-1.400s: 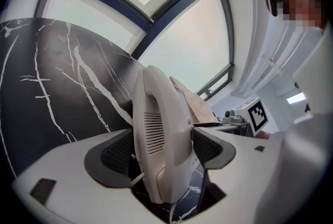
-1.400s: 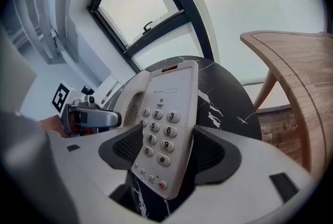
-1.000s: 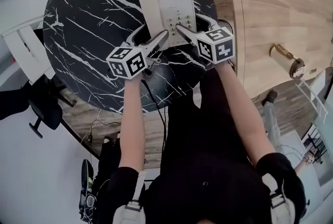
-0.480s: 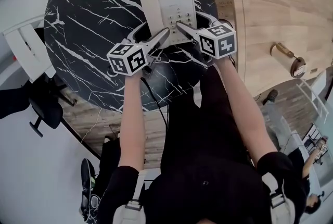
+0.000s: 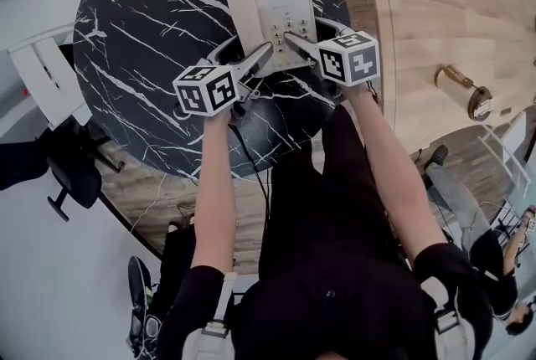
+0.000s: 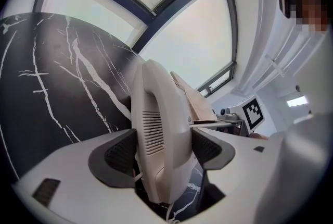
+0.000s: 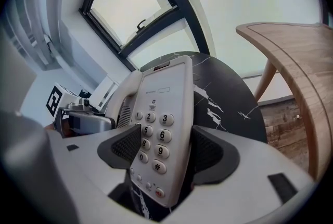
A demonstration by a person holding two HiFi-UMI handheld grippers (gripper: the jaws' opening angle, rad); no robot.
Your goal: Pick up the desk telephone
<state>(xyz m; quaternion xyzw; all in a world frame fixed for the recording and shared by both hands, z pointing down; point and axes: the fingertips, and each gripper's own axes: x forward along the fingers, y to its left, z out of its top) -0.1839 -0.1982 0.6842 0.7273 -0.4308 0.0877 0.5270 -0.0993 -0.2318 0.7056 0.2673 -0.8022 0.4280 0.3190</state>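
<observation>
Presently the left claw [image 6: 164,149] is clamped on the near end of the handset [image 6: 156,108], with both pads pressing its sides. The right claw [image 7: 165,151] has just been opening its jaws. They stand wide about the desk telephone [image 7: 165,98], its keypad between them, on the marble table [image 5: 142,57] beneath both claws.

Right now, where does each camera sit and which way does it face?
Head view: on the person's head, facing steeply down at table and phone; arms, left gripper, right gripper show.
Left gripper view: on that gripper, facing along its fingers, closed on the handset, toward windows.
Right gripper view: on that gripper, along fingers that just opened, keypad between them.
Both gripper views share the phone and each other's marker cube.
</observation>
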